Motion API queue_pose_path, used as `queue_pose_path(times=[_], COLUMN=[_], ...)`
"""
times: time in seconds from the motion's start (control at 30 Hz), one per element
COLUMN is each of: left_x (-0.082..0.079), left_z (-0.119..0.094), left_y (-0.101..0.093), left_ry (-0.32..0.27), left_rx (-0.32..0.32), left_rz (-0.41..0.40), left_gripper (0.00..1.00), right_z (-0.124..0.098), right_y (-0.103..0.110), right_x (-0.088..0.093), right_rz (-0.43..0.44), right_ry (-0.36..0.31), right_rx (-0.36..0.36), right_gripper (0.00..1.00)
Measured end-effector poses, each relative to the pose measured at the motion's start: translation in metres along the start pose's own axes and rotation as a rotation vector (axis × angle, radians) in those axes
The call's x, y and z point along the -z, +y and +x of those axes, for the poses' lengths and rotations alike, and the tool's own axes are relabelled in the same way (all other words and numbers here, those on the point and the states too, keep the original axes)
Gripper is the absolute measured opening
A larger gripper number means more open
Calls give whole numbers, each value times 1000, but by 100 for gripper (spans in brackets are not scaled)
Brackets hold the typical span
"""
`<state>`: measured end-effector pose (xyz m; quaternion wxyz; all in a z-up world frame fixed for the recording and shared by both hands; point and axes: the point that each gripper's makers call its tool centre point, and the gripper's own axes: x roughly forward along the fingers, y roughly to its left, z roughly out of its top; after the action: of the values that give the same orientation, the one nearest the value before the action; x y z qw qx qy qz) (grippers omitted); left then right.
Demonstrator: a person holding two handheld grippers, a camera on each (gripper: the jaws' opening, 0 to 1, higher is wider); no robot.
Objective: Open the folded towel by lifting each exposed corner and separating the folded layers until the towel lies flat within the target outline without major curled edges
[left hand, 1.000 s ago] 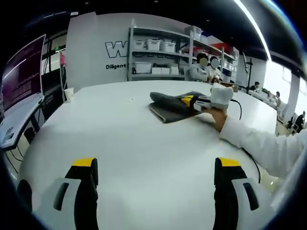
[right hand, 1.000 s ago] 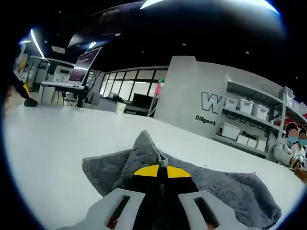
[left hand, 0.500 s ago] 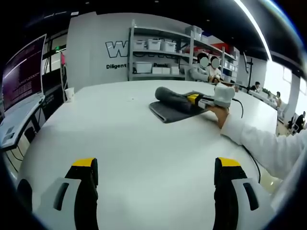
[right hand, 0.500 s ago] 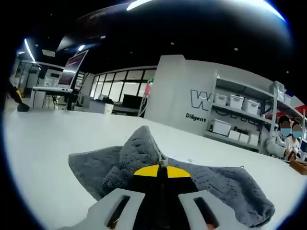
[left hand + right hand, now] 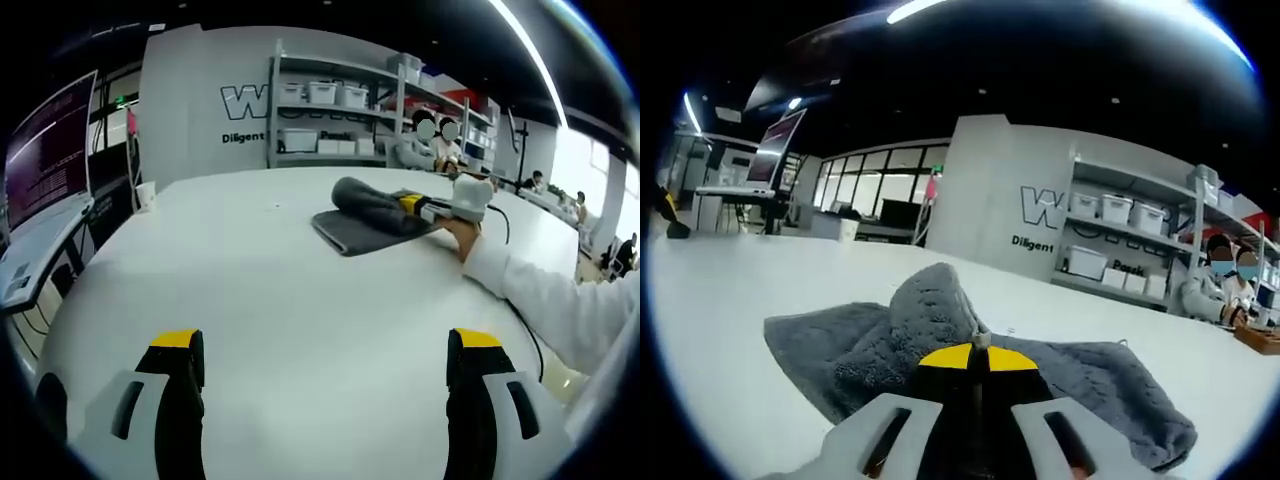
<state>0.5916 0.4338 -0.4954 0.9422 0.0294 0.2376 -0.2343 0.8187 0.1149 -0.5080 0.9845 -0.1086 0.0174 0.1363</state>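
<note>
Rolled farther over, the towel (image 5: pixel 940 330) stays pinched in the right tongs (image 5: pixel 978 362); left tongs (image 5: pixel 325 350) spread.

Towel (image 5: pixel 940 330) grey; table (image 5: pixel 300 300) white; tool (image 5: pixel 976 362) tips yellow, body white-black.

Towel fold (image 5: pixel 372 200) in right gripper (image 5: pixel 432 207), now farther rightward over the lower layer

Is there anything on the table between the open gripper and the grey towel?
Nothing visible: only bare white table lies between the open left gripper and the folded grey terry towel. The right gripper is shut on a raised fold of it.
</note>
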Motion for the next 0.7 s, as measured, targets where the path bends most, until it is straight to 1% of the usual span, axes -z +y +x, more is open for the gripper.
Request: queue_pose_path(times=[0.37,0.7], left_x=[0,1], left_z=[1,1], left_y=[1,0], left_ry=[3,7], left_rx=[0,-1], left_rz=[0,1], left_gripper=[99,99], right_z=[-4,-8], right_y=[-24,-38], right_x=[5,8], right_rz=[38,51], right_ry=[-1,2], right_rx=[52,79], right_gripper=[0,0])
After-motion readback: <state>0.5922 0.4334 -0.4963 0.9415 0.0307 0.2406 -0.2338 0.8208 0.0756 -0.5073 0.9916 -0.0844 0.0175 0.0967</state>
